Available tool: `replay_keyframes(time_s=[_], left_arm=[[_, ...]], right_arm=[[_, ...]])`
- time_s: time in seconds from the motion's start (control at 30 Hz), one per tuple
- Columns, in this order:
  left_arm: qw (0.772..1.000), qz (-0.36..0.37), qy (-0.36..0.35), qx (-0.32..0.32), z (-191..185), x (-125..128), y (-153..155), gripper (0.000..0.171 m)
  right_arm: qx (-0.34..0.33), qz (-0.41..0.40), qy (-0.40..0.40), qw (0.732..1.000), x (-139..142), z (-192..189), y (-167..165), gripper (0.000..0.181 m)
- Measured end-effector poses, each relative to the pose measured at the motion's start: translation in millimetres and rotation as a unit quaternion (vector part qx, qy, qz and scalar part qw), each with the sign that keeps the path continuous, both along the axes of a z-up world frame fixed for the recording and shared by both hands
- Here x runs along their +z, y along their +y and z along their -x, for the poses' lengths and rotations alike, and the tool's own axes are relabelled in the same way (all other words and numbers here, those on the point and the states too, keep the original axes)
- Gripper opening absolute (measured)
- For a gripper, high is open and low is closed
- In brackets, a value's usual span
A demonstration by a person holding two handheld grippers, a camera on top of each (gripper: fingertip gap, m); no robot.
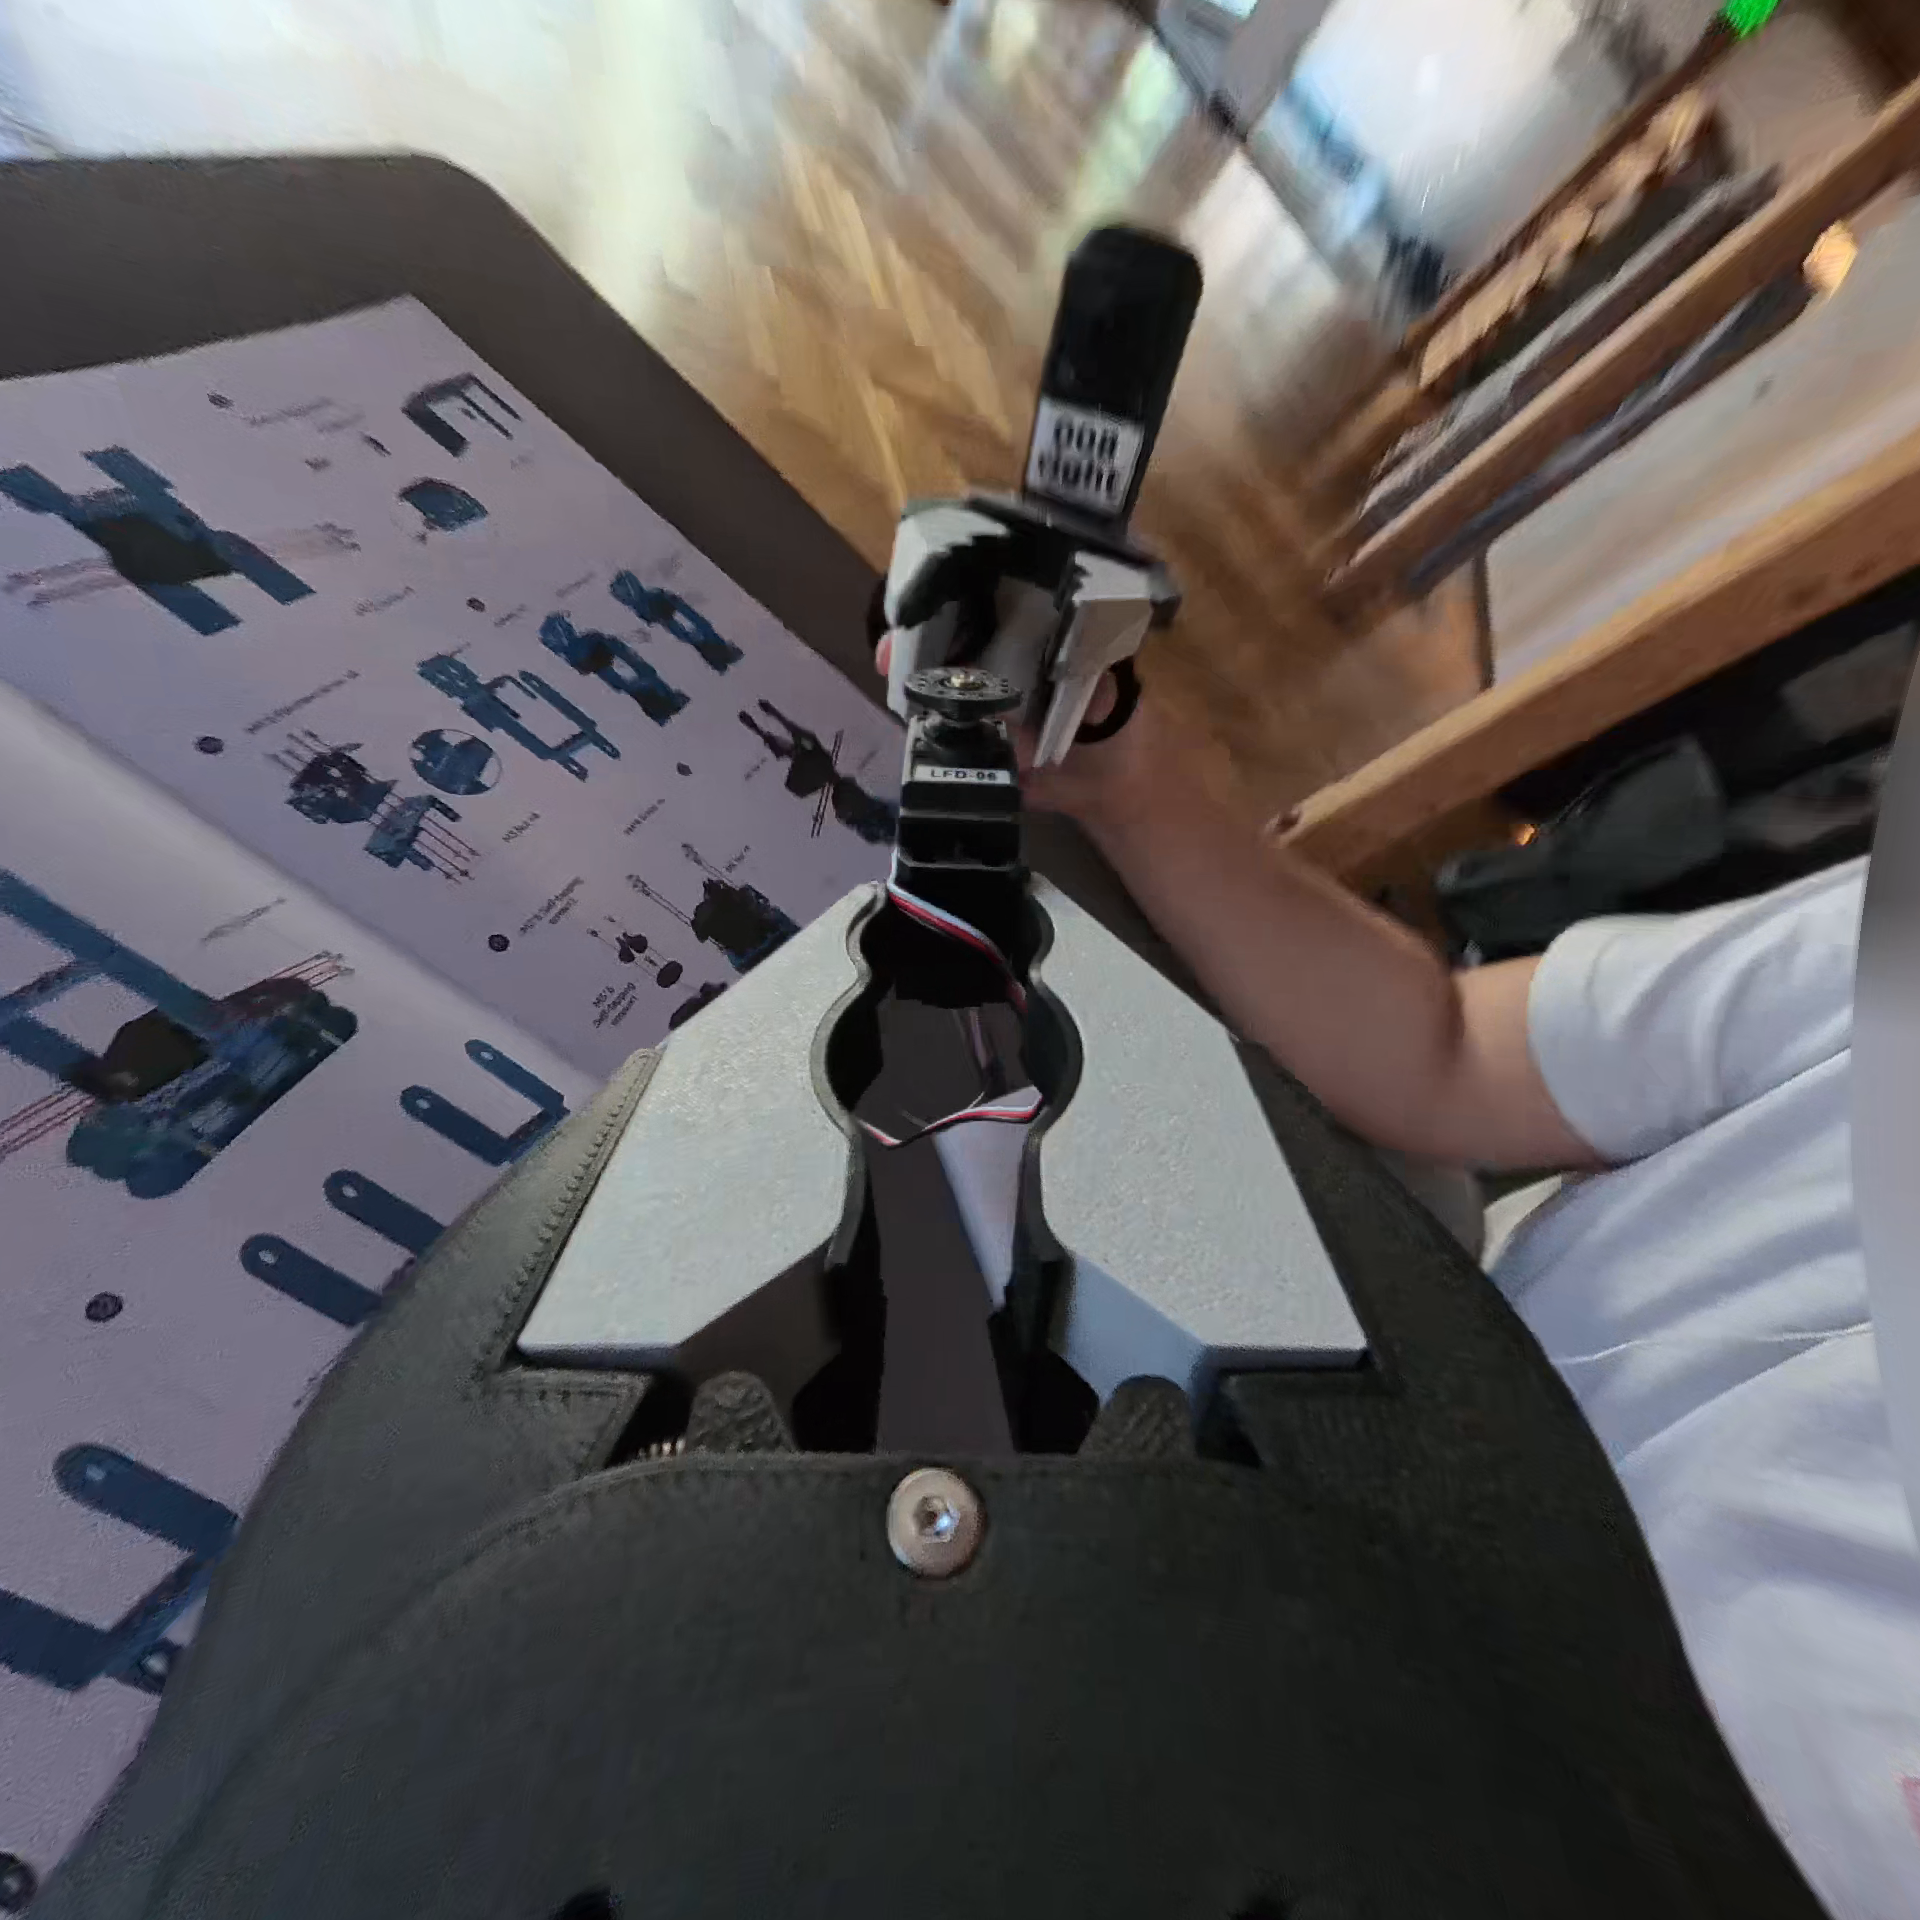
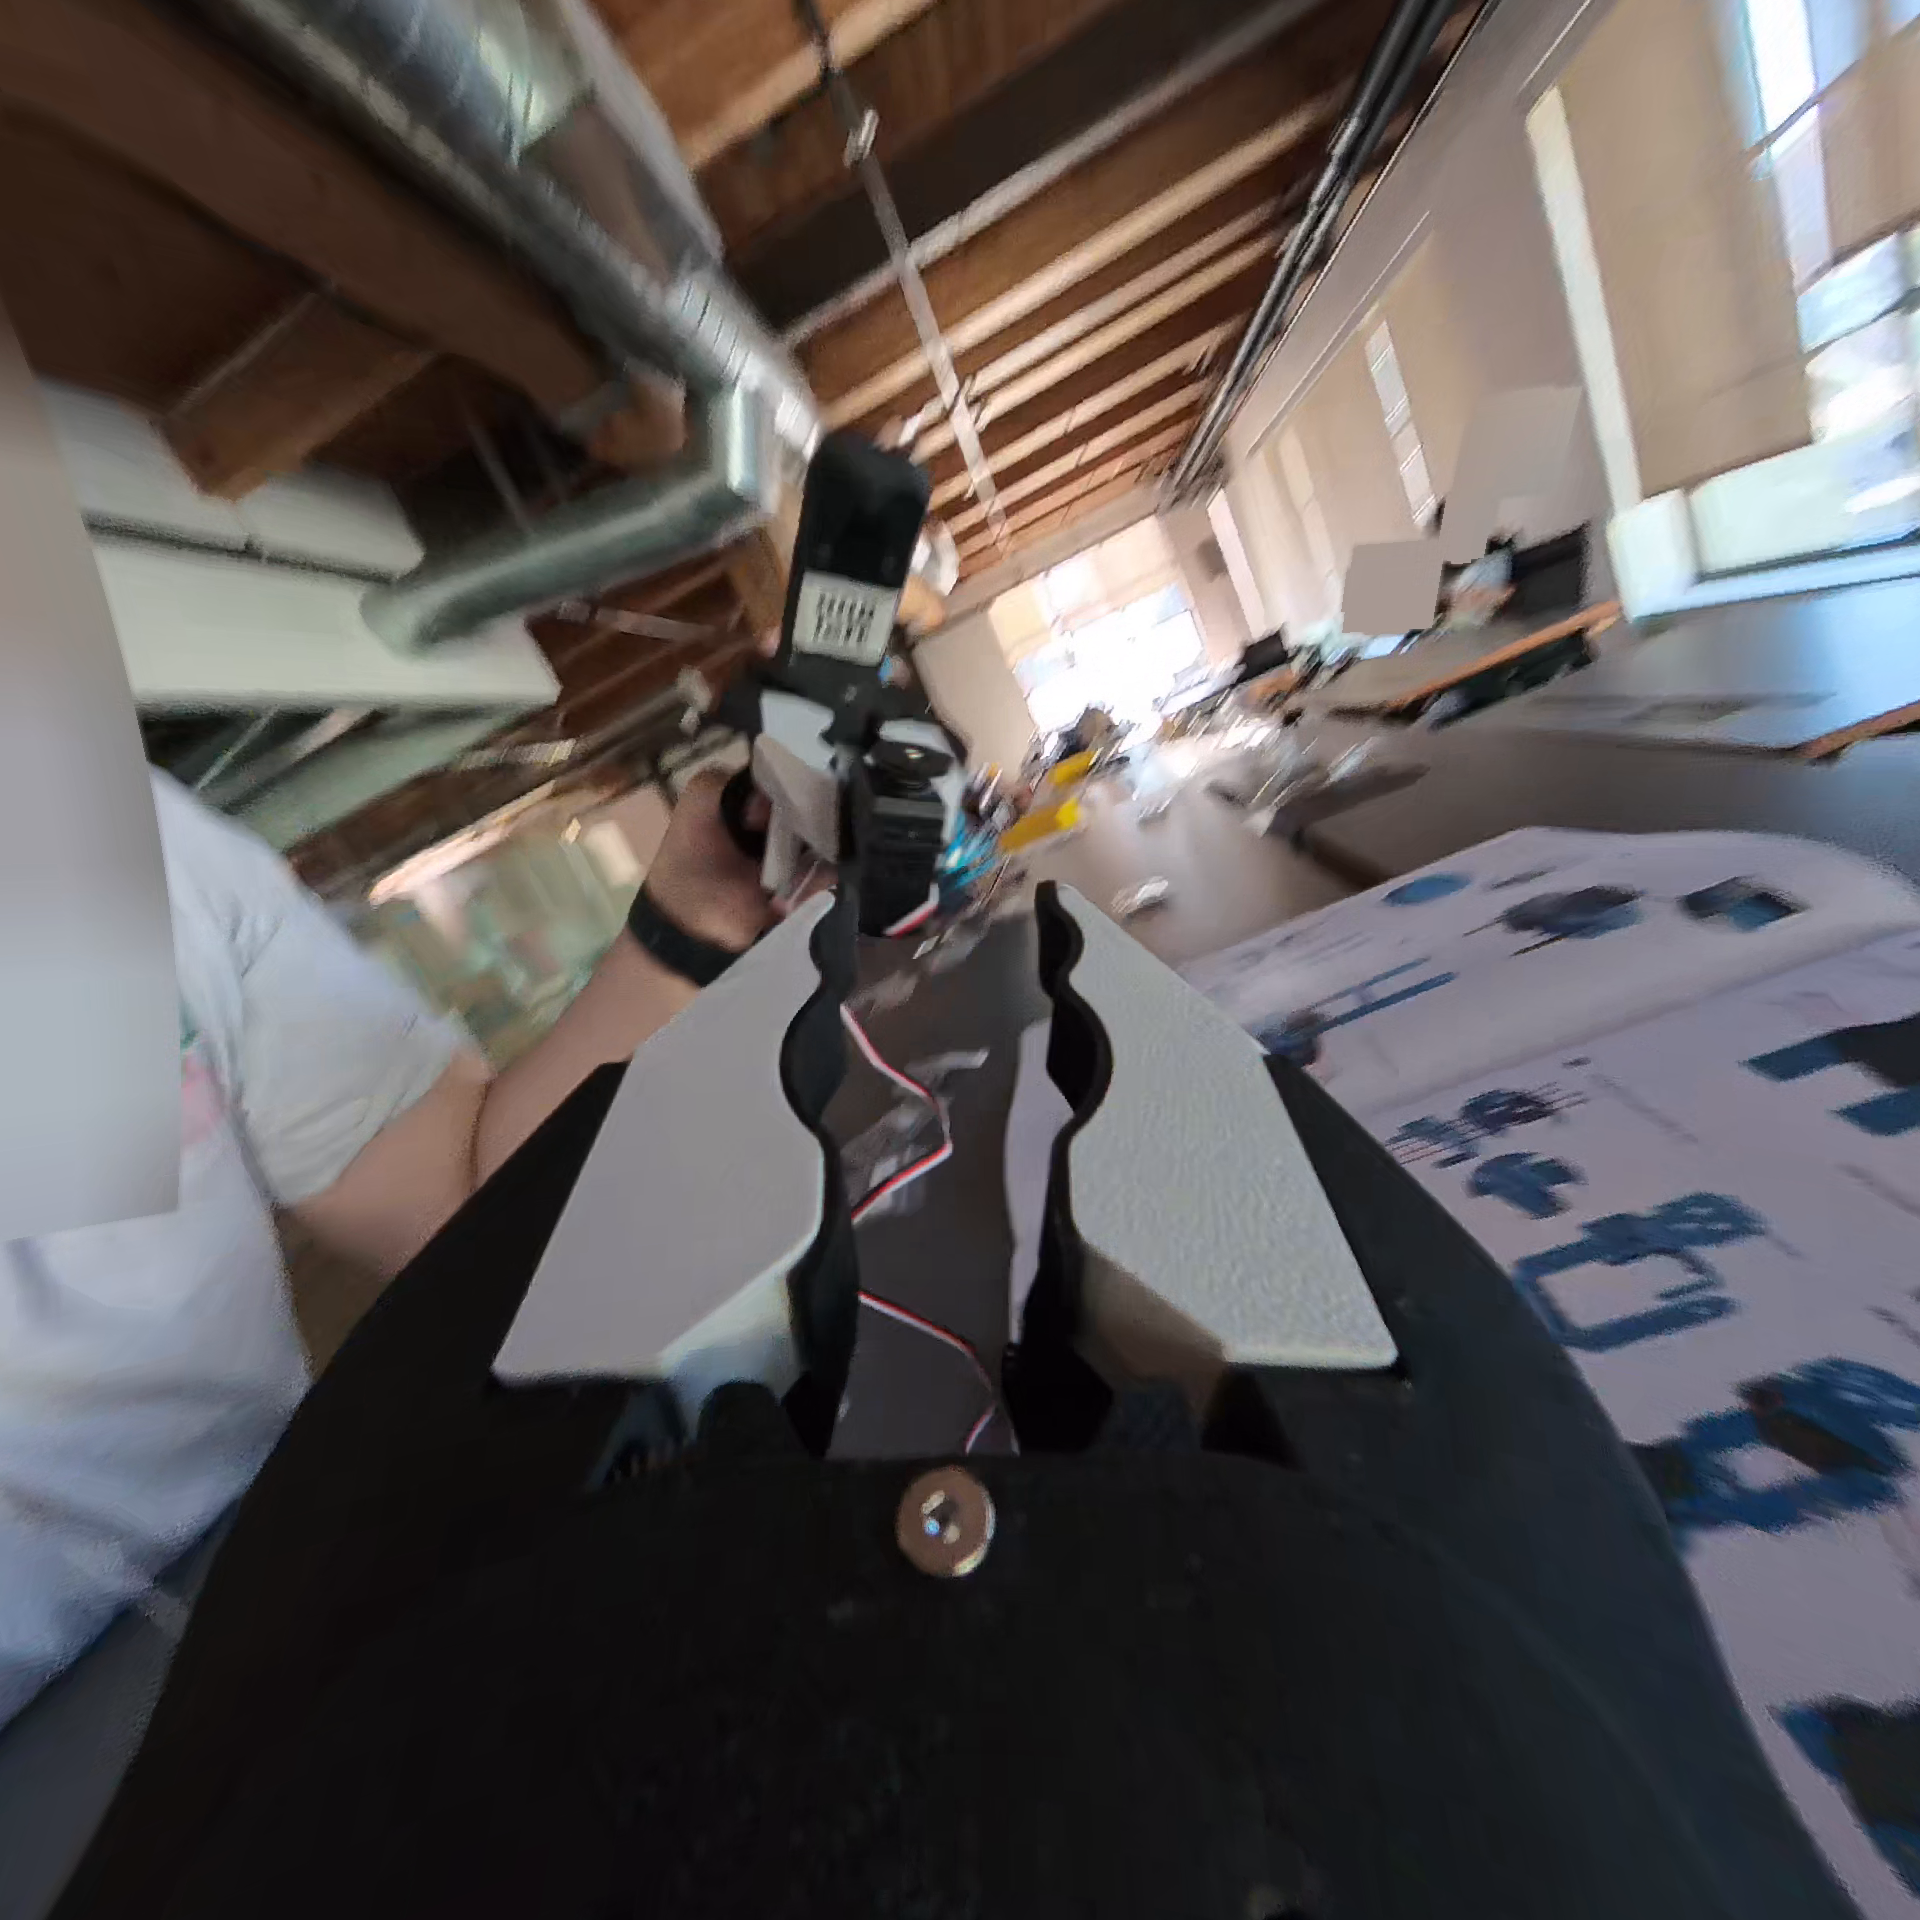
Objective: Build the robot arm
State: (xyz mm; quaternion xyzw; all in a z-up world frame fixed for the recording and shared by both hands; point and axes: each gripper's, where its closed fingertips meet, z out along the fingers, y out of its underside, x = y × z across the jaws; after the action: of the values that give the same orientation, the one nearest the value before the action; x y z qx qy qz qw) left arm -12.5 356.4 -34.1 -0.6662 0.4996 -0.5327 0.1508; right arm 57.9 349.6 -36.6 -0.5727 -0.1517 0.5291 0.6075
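My left gripper (image 1: 956, 899) is shut on a black servo motor (image 1: 956, 810), gripping its lower body. The servo's round horn points away from me, and its red, white and black wire (image 1: 966, 1127) hangs down through the gap between my fingers. My right gripper (image 2: 940, 904) is open and empty, and the wire (image 2: 914, 1091) runs between its fingers. The servo (image 2: 899, 831) sits just past its left fingertip (image 2: 831, 914), still held in the left gripper (image 2: 862, 800). In the left wrist view the right gripper (image 1: 1023, 665) is close beside the servo's horn.
A white sheet (image 1: 416, 727) printed with blue part drawings lies on a dark table (image 1: 260, 239); it also shows in the right wrist view (image 2: 1558, 1091). A person in a white T-shirt (image 1: 1714, 1247) holds both grippers. Wooden benches (image 1: 1558, 623) stand beyond. The left gripper's tips are roughly 8 centimetres from the right gripper's.
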Motion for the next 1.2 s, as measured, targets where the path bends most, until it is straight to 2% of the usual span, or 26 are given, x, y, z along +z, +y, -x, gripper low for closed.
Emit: replay_keyframes(time_s=[0.1,0.2,0.4,0.5,0.57,0.67,0.73,0.77,0.87,0.97,1.1,1.2], left_arm=[[0.994,0.046,-0.068,0.069,18.8,30.5,28.4,0.02],[0.991,0.041,-0.081,0.096,35.3,41.8,39.6,0.02],[0.986,0.063,-0.113,0.102,42.3,57.8,40.5,0.021],[0.979,0.072,-0.144,0.125,46.9,67.6,49.8,0.021],[0.965,0.081,-0.193,0.159,59.2,83.5,64.6,0.02],[0.928,0.077,-0.261,0.256,97.3,104.8,100.0,0.02],[0.908,0.052,-0.266,0.319,120.5,106.4,119.0,0.02],[0.905,0.042,-0.263,0.331,125.7,106.9,122.0,0.02],[0.905,0.051,-0.281,0.317,123.8,115.0,115.9,0.02],[0.906,0.096,-0.299,0.282,115.9,119.4,106.5,0.02],[0.9,0.149,-0.331,0.24,112.8,127.1,97.8,0.021],[0.887,0.177,-0.359,0.229,120.6,133.7,98.6,0.021]], right_arm=[[-0.093,-0.003,0.06,0.994,9.1,-42.9,11.8,0.032],[-0.145,0.003,0.073,0.987,7.3,-63.2,17.4,0.03],[-0.153,0.032,0.07,0.985,-3.5,-63.2,25.8,0.03],[-0.154,0.042,0.074,0.984,-6.4,-64.3,27.6,0.03],[-0.156,0.048,0.08,0.983,-7.9,-66.7,28.6,0.03],[-0.161,0.055,0.092,0.981,-8.7,-71.6,29.5,0.03],[-0.164,0.054,0.095,0.98,-8.1,-73.0,29.6,0.03],[-0.164,0.054,0.093,0.981,-8.4,-72.5,29.9,0.03],[-0.161,0.059,0.082,0.982,-11.4,-68.4,31.8,0.03],[-0.16,0.066,0.076,0.982,-14.2,-66.2,33.1,0.03],[-0.158,0.074,0.084,0.981,-15.4,-68.2,33.7,0.03],[-0.155,0.082,0.093,0.98,-16.4,-69.6,34.5,0.029]])
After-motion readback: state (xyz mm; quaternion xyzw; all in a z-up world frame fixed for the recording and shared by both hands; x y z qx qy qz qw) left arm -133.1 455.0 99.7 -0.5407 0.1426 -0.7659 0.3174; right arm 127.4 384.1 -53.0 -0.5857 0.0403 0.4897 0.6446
